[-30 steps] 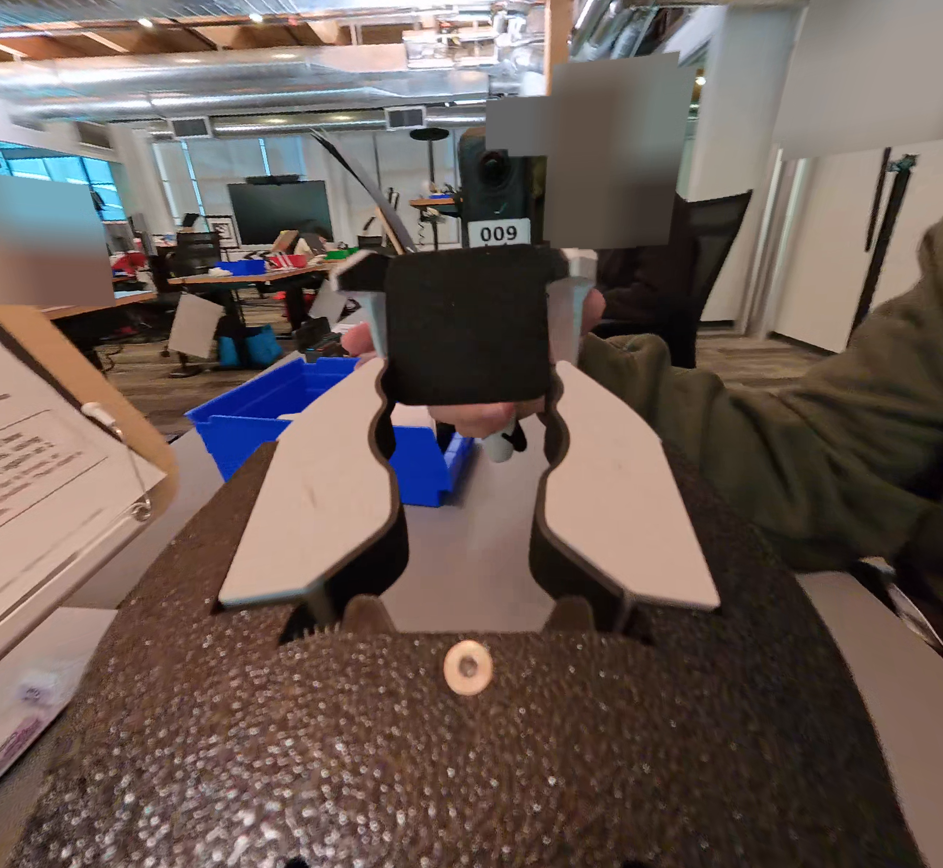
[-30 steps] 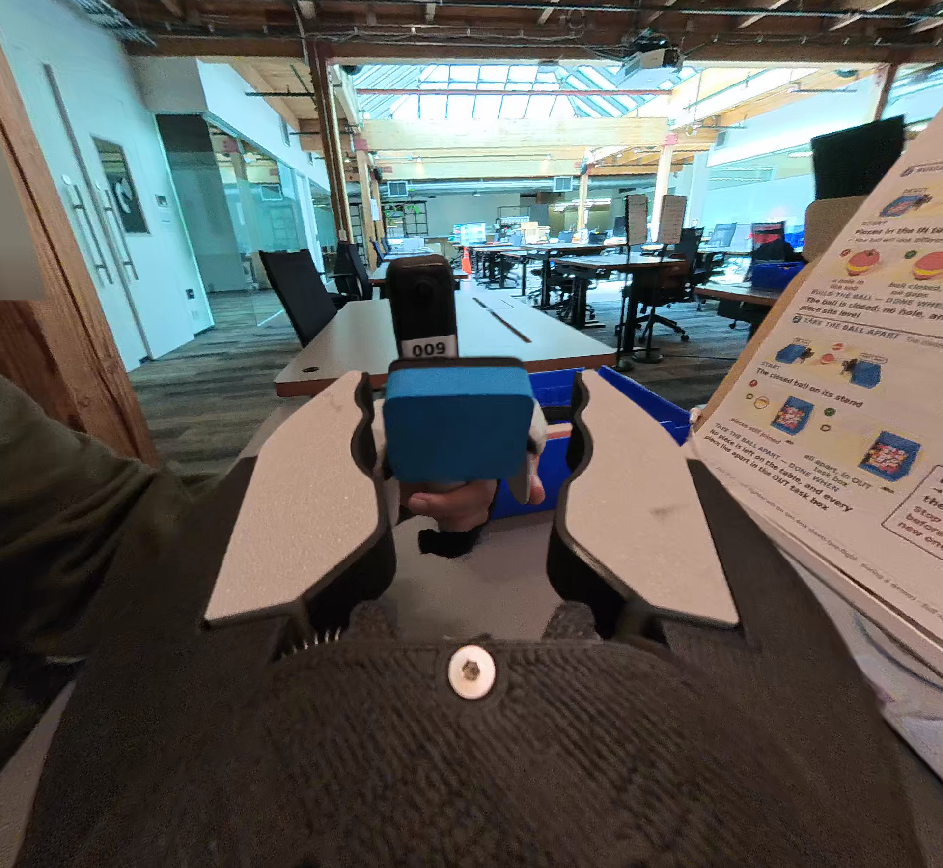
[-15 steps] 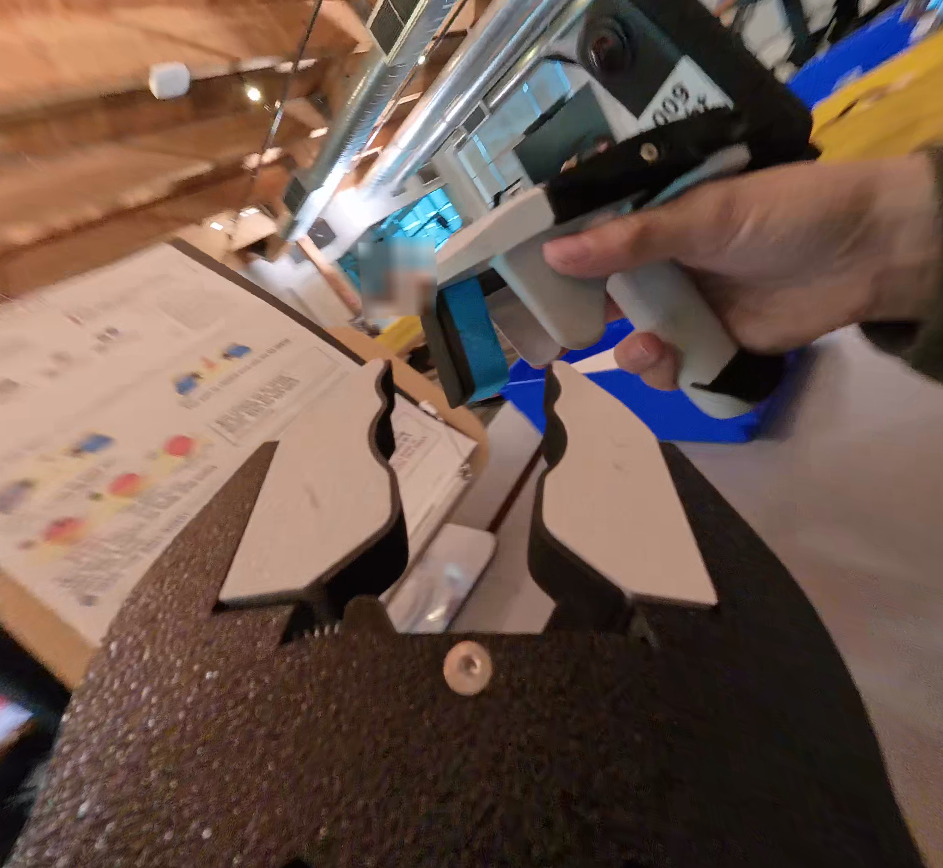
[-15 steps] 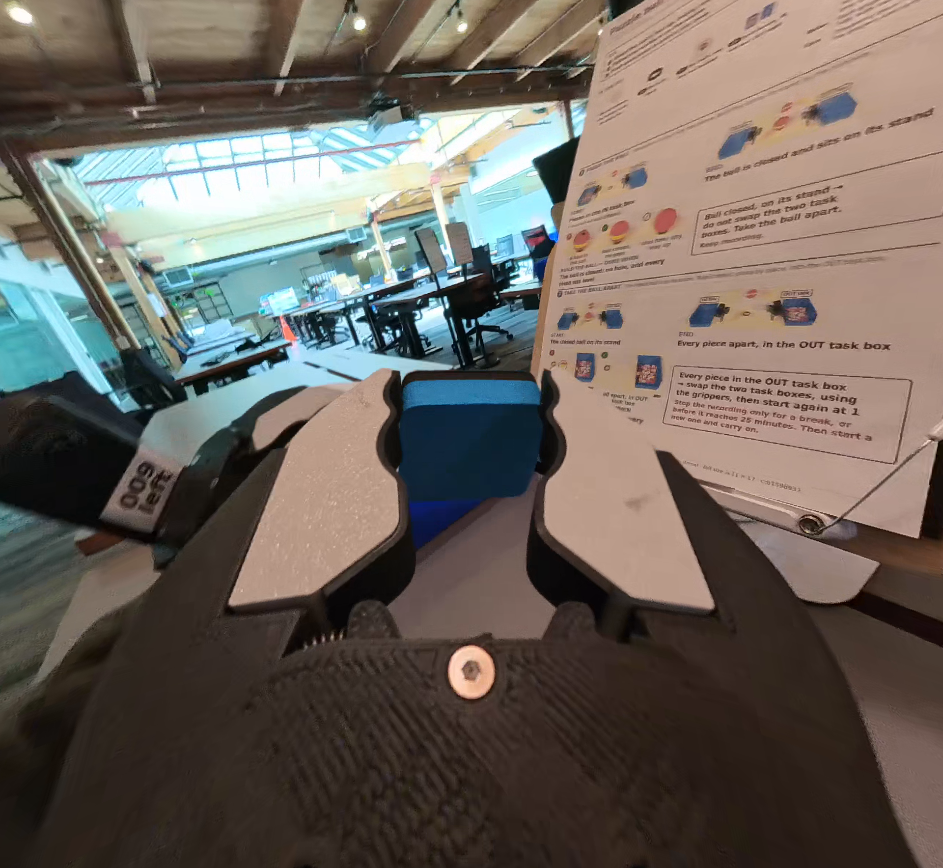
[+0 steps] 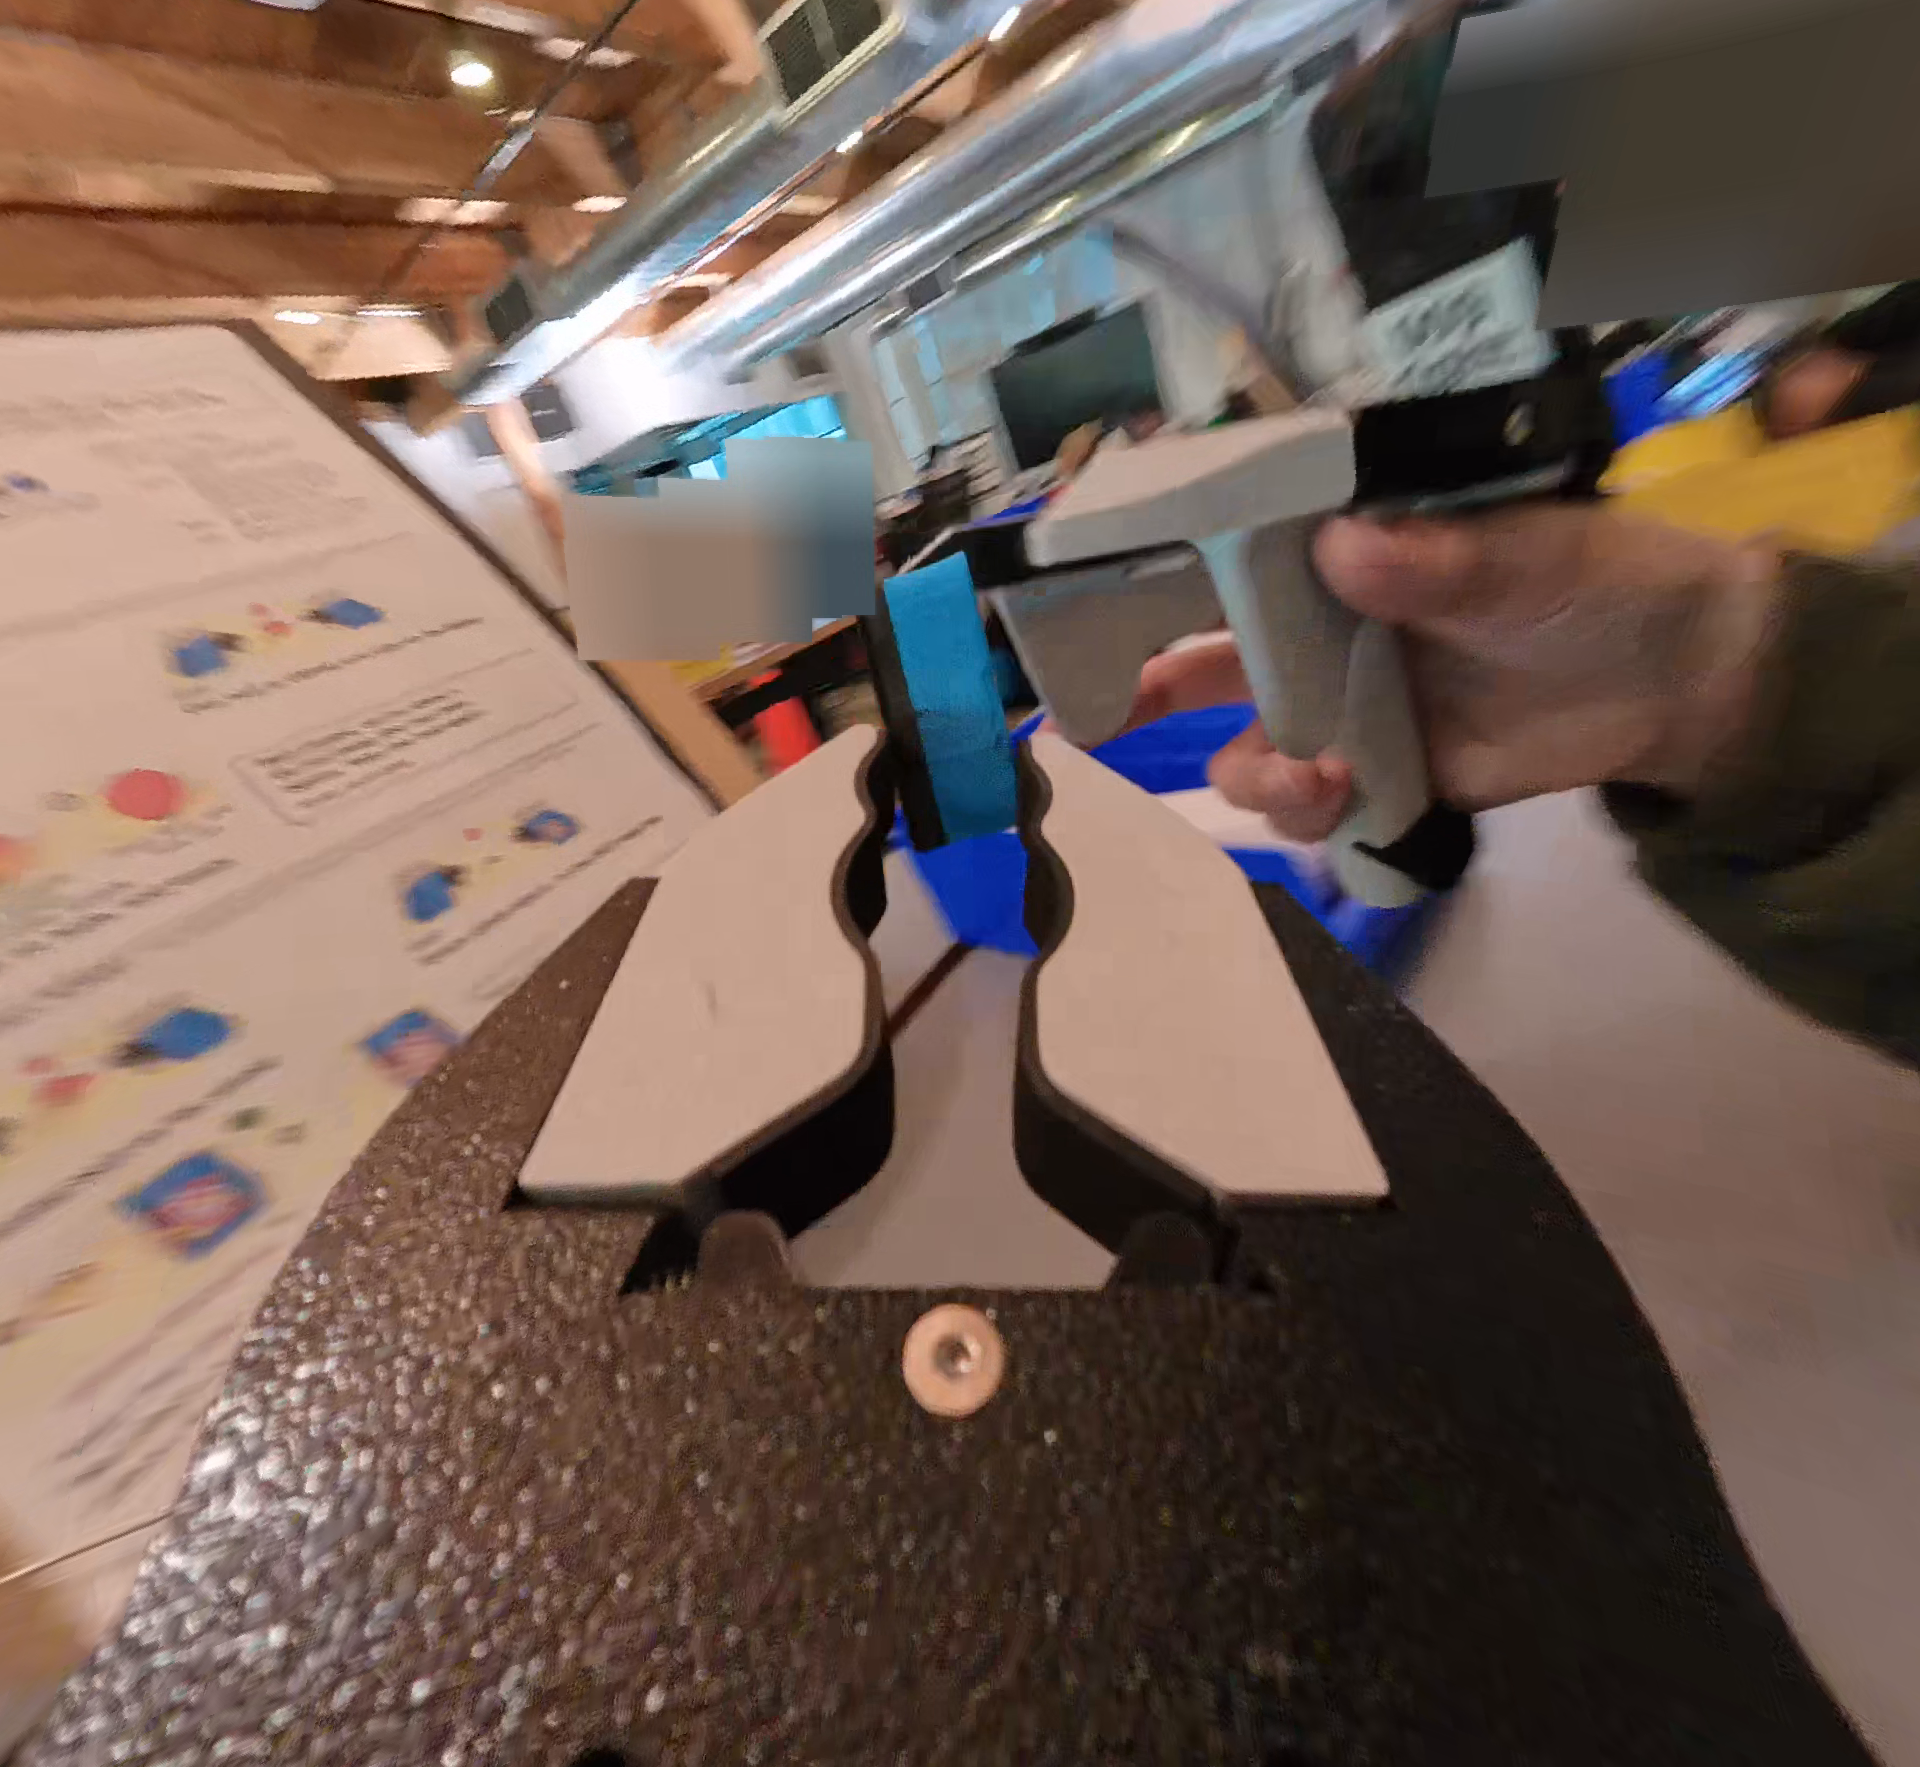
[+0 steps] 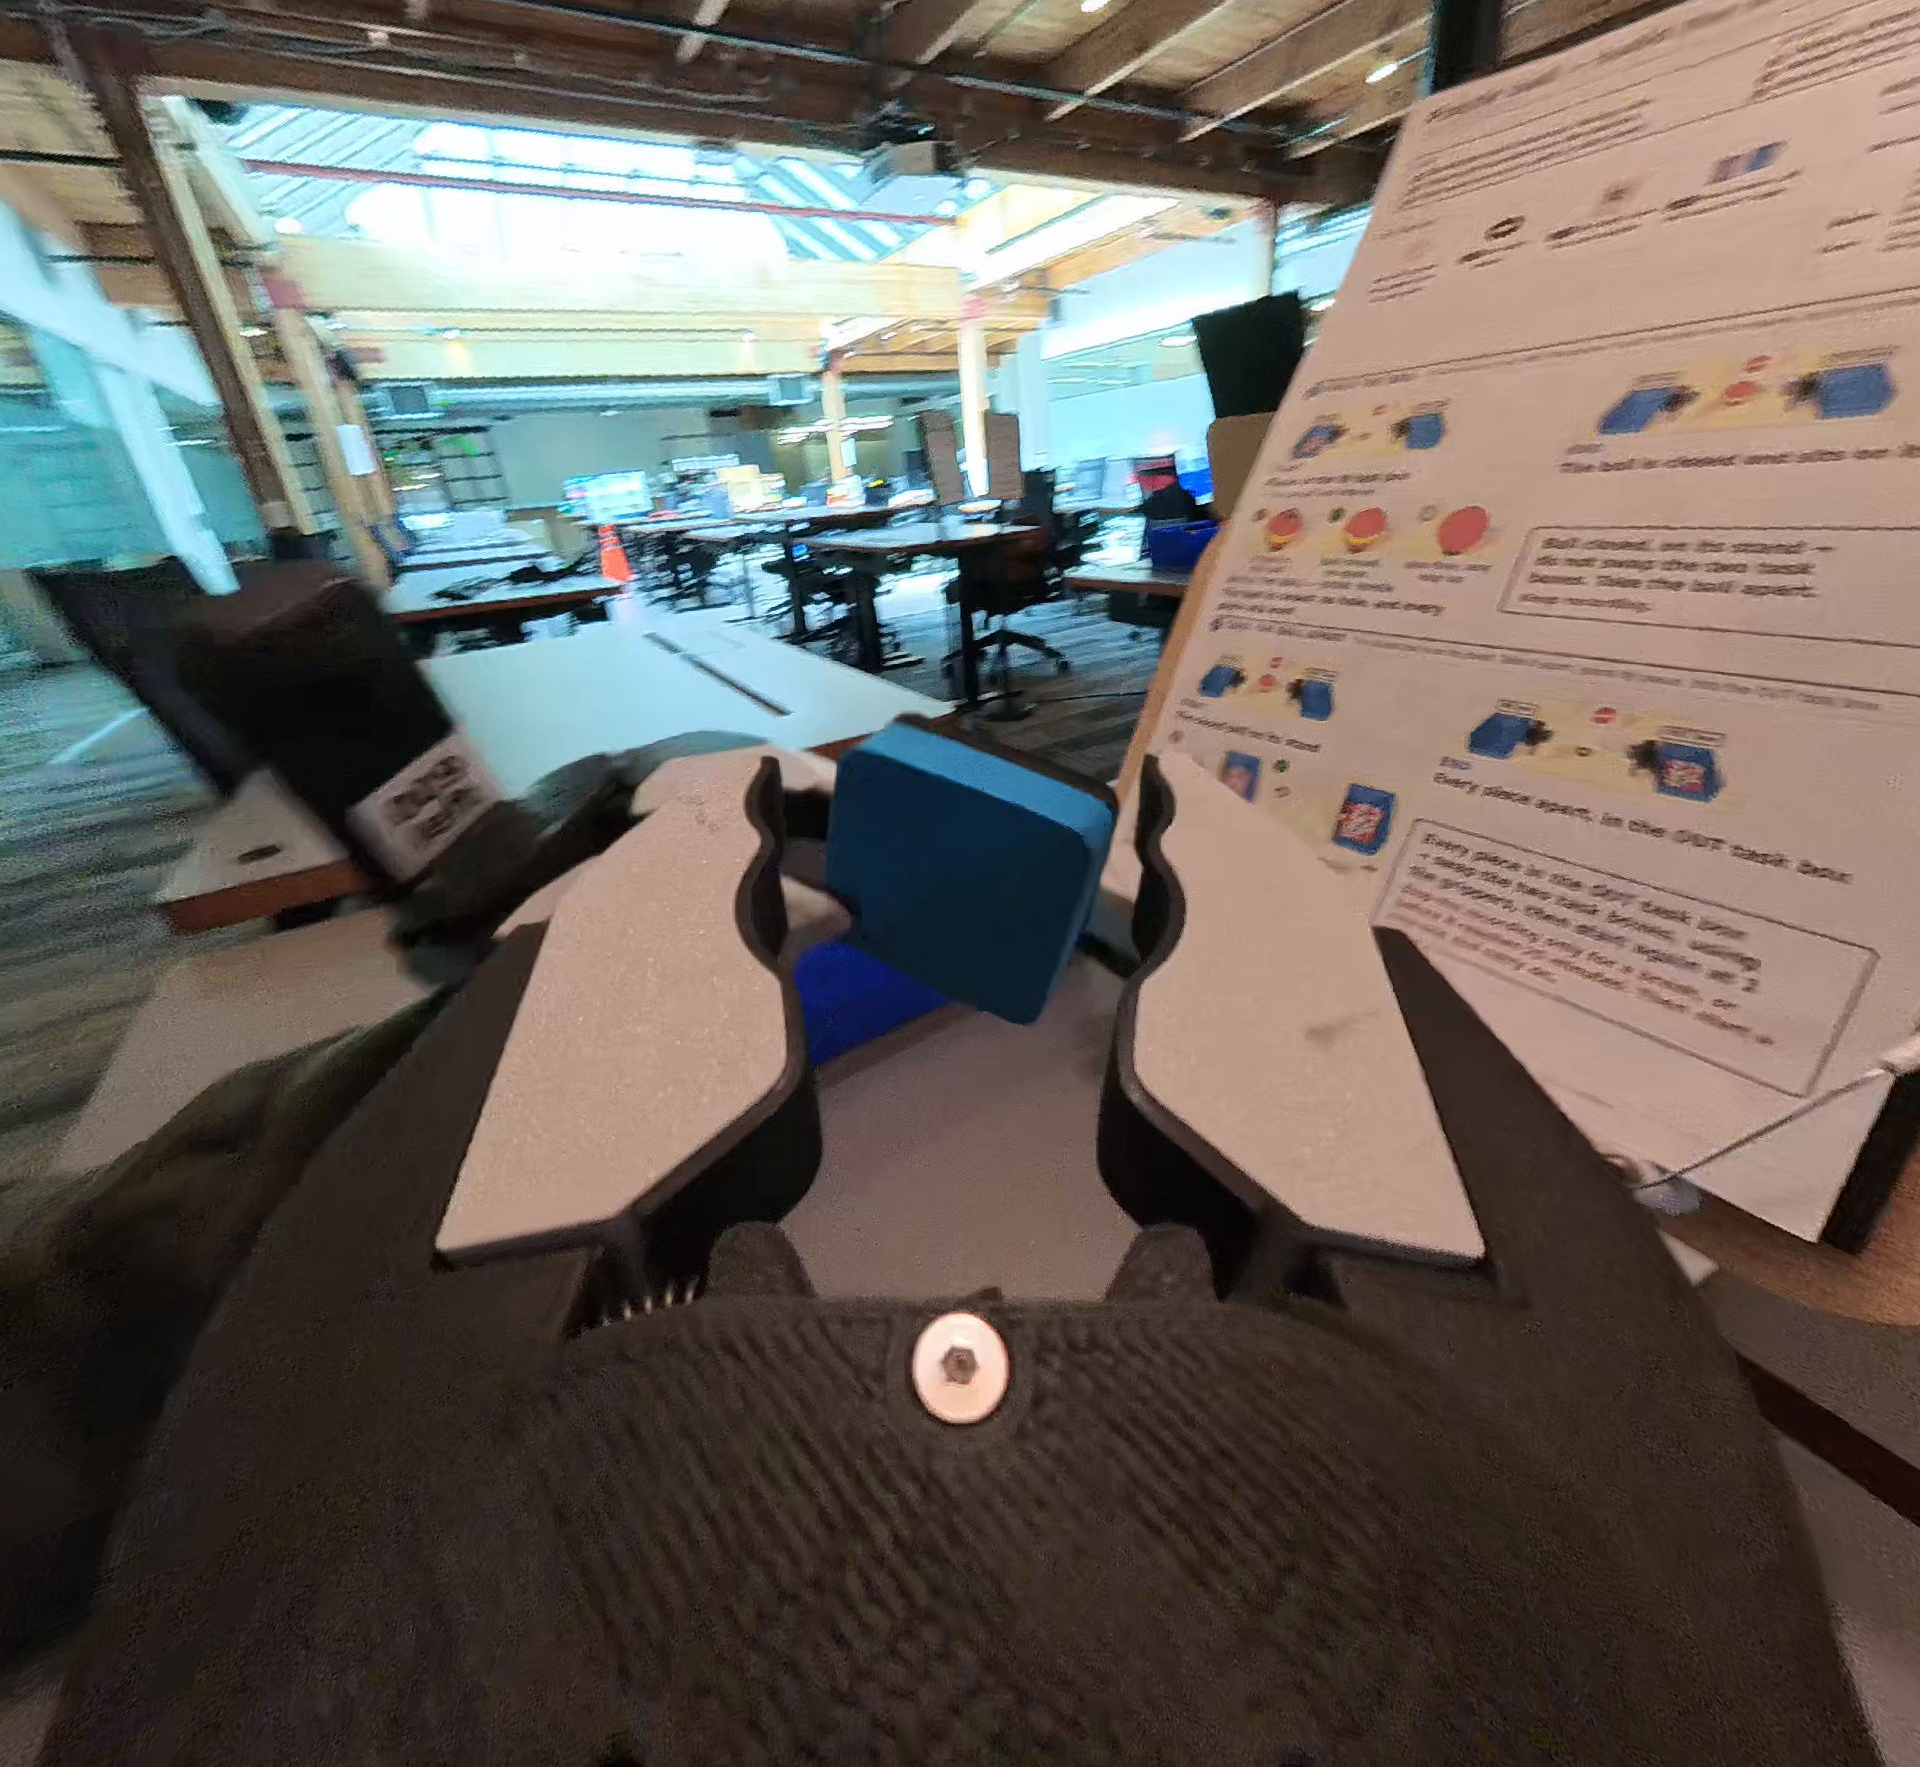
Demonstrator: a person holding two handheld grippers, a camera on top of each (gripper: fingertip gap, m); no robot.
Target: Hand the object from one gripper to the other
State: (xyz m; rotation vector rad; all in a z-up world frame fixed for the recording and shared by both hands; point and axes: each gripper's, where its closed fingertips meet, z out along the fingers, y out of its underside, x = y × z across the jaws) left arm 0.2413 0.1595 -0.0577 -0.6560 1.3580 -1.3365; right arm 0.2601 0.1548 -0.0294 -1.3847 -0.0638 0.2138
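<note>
pinched edge-on between the tips of the left gripper [image 5: 951, 782]: a block [image 5: 956, 699], blue foam with a black backing. fingers there drawn in close, only the block's thickness between them, pressed on both of its faces. held up in the air above a blue bin [image 5: 987, 896] and a pale table [image 5: 1558, 1250], touching neither.

in the right wrist view, spread wide: the right gripper [image 6: 956, 772]. block [image 6: 966, 876] between its fingers, tilted, blue face toward the camera, with a clear gap on each side. nothing in its grasp.

off to the right in the left view, a hand [image 5: 1538, 657] wrapped round the right gripper's pale grey handle. that gripper level, its fingertips near the block's top edge; cannot tell there whether touching, for the blur.

propped beside the grippers, a printed sheet [image 6: 1610, 626] on a brown board, clipped at its lower corner. beyond, rows of desks and chairs under wooden beams.
</note>
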